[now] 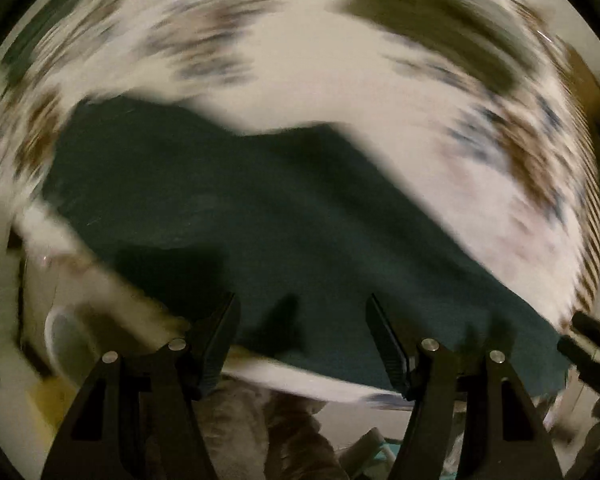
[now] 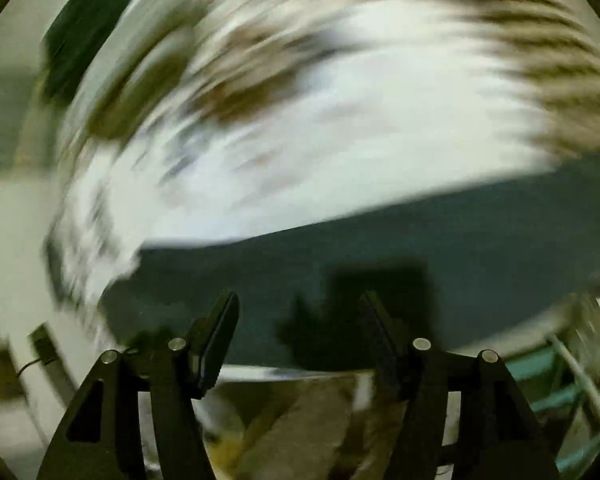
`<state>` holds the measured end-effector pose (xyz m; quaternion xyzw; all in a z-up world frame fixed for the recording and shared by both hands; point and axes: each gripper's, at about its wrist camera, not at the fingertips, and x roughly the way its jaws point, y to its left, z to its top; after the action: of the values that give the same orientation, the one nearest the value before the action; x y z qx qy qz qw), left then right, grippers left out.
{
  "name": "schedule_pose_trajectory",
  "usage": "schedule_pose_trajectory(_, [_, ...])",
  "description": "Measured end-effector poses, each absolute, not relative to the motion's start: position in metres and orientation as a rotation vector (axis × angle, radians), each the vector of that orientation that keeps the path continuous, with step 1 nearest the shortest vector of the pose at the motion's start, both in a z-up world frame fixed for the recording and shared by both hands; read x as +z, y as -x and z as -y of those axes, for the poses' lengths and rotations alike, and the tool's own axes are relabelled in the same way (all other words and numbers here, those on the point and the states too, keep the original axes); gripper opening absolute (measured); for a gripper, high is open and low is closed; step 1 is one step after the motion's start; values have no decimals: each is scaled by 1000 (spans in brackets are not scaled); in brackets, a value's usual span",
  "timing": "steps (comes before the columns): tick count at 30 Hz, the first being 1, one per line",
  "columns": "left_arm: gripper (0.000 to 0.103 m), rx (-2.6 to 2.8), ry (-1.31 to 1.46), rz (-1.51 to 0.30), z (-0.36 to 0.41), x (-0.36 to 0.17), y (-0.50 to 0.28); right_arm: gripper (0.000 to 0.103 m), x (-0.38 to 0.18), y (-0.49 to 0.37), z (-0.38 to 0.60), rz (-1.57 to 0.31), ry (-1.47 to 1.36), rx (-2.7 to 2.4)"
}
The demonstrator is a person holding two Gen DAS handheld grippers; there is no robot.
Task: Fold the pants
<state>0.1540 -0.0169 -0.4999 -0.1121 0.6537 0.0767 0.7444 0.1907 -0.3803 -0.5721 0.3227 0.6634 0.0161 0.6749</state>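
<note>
Both views are heavily motion-blurred. Dark teal-green pants (image 1: 236, 208) lie spread flat on a white surface with a brown and blue print (image 1: 308, 80). My left gripper (image 1: 302, 320) is open and empty, its fingers hovering over the pants' near edge. In the right wrist view the pants (image 2: 400, 248) run across the lower half. My right gripper (image 2: 298, 316) is open and empty above their near edge. The other gripper's black tip (image 1: 592, 336) shows at the right of the left wrist view.
The printed cover's near edge (image 1: 300, 380) runs just below the pants. Below it are grey-brown fabric (image 1: 260, 432) and a white round object (image 1: 64, 344) at lower left. A teal frame (image 2: 560, 392) shows at the right wrist view's lower right.
</note>
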Motion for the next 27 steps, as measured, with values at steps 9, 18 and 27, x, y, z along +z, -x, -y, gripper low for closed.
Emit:
schedule_pose_trajectory(9, [63, 477, 520, -1416, -163, -535, -152, 64, -640, -345, 166, -1717, -601, 303])
schedule_pose_trajectory(18, [63, 447, 727, -1395, -245, -577, -167, 10, -676, -367, 128, -1777, -475, 179])
schedule_pose_trajectory(27, [28, 376, 721, -1249, -267, -571, -137, 9, -661, -368, 127, -1749, -373, 174])
